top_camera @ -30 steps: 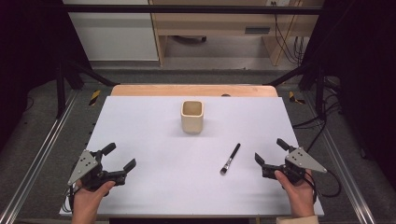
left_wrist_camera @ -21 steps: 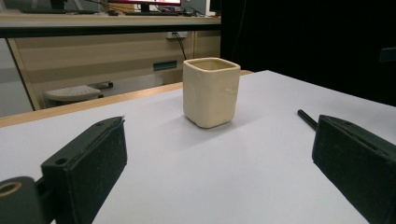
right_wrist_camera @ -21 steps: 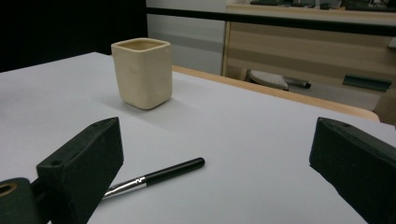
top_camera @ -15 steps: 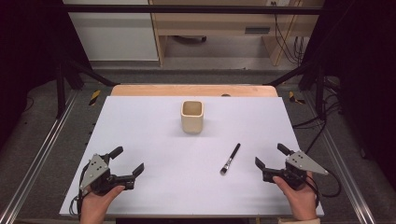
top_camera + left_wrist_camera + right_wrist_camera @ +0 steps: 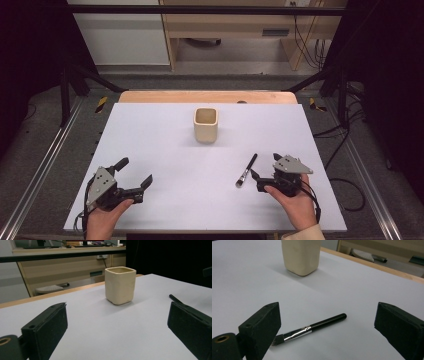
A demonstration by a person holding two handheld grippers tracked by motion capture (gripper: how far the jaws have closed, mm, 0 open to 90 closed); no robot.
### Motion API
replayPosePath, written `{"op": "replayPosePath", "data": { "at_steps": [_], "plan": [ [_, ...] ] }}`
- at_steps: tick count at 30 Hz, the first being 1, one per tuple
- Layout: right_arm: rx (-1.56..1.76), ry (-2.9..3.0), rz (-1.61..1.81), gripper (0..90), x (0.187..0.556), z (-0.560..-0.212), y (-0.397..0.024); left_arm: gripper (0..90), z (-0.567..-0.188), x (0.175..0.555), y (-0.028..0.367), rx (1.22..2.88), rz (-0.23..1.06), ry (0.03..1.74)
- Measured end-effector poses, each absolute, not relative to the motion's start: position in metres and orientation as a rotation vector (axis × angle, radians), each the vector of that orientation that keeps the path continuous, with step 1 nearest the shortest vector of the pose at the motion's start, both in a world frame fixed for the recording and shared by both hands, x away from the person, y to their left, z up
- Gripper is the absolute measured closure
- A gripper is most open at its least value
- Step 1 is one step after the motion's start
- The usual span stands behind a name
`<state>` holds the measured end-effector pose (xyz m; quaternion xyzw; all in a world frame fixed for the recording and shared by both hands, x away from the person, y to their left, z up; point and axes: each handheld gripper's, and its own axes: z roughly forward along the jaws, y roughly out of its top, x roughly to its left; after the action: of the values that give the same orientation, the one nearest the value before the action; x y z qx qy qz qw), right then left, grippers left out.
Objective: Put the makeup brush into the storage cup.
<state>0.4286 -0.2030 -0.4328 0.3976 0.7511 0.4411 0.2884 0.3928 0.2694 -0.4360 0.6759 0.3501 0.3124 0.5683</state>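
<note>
Two open claws over a white surface, a small brush just ahead of the right one.

The slim black-handled makeup brush with a silver ferrule (image 5: 247,170) lies flat on the white rectangular surface (image 5: 165,150), right of centre, its bristle end nearest the person and its handle angled away toward the far right. The right claw (image 5: 256,176) sits just right of the bristle end, jaws spread wide and holding nothing; in the right gripper view the brush (image 5: 312,328) lies between and just beyond the two black jaws, not touching either. The left claw (image 5: 134,172) rests at the near left, well apart from the brush, jaws also spread and empty. A cream square-sided ceramic cup (image 5: 206,124) stands upright toward the far middle, apart from both claws.
</note>
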Motion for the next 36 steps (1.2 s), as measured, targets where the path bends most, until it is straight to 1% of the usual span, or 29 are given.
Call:
{"op": "replayPosePath", "data": {
  "at_steps": [4, 11, 16, 22, 26, 33, 36],
  "plan": [
    [1.055, 2.06, 1.113, 7.5, 0.443, -0.419, -0.185, 2.2, -0.44, 0.402, 0.273, 1.604, 0.758, 0.837],
    [1.092, 2.138, 1.027, 8.4, 0.463, -0.411, -0.159, 2.2, -0.441, 0.405, 0.276, 1.612, 0.765, 0.834],
    [0.997, 2.234, 0.904, 9.0, 0.477, -0.406, -0.136, 2.2, -0.442, 0.405, 0.281, 1.604, 0.765, 0.844],
    [0.892, 2.311, 0.817, 9.4, 0.484, -0.407, -0.118, 2.2, -0.441, 0.407, 0.283, 1.593, 0.769, 0.862],
    [0.852, 2.339, 0.797, 9.9, 0.484, -0.408, -0.113, 2.3, -0.441, 0.406, 0.281, 1.596, 0.768, 0.852],
    [0.88, 2.346, 0.79, 9.9, 0.485, -0.41, -0.116, 2.2, -0.441, 0.406, 0.282, 1.591, 0.767, 0.855],
    [0.924, 2.337, 0.762, 12.3, 0.485, -0.414, -0.118, 2.3, -0.441, 0.406, 0.281, 1.594, 0.767, 0.852]
  ]
}}
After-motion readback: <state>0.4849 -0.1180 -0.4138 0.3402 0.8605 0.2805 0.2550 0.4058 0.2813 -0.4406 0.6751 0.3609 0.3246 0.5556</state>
